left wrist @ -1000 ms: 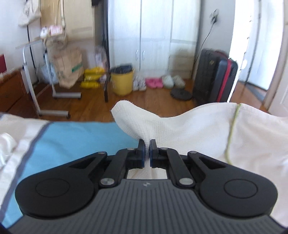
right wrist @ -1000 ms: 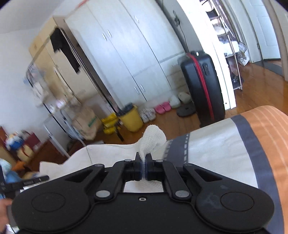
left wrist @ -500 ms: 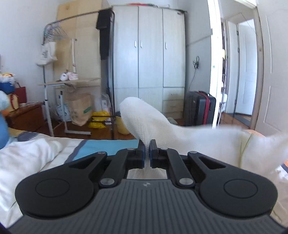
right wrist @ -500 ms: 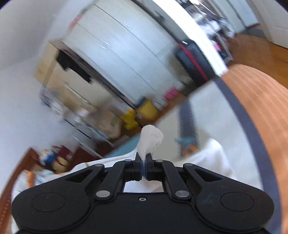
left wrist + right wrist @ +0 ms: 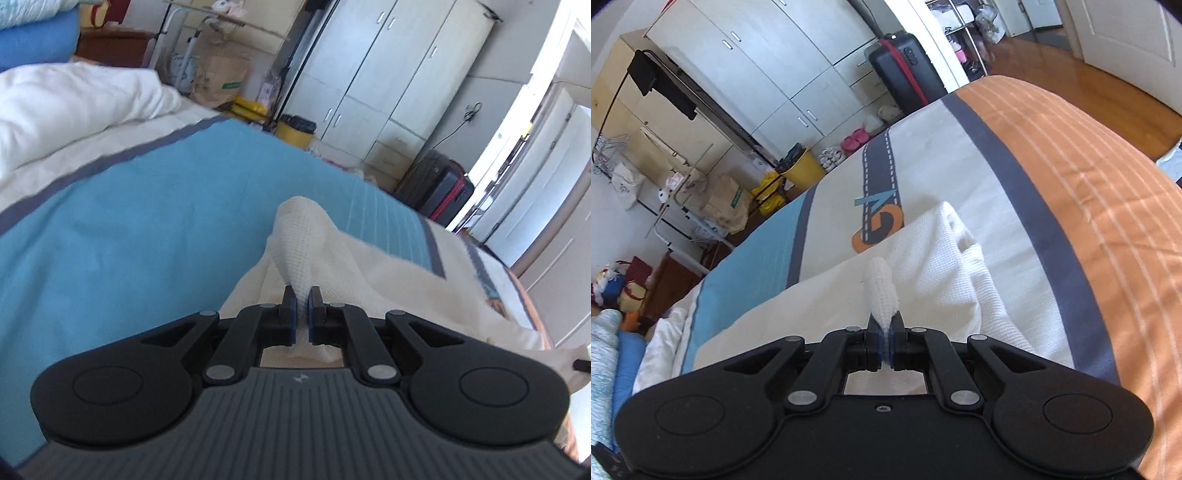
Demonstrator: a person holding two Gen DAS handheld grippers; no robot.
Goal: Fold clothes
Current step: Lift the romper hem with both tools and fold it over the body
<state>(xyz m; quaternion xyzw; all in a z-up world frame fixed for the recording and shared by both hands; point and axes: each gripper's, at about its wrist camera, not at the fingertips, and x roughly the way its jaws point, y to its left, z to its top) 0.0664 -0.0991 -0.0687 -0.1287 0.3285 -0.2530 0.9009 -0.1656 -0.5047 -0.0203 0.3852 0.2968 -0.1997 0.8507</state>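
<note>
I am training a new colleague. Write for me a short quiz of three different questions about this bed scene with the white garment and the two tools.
1. True or false: the left tool is shut on the white garment.
2. What does the right tool pinch? A) the orange blanket B) the white garment C) nothing
3. Fill in: the bin on the floor beside the wardrobe is ____ in colour.

Key: 1 true; 2 B; 3 yellow.

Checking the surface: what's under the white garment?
The white waffle-knit garment lies on the striped bedspread, over its cream and blue panels. Whatever the bedspread shows directly beneath it is covered.
</note>
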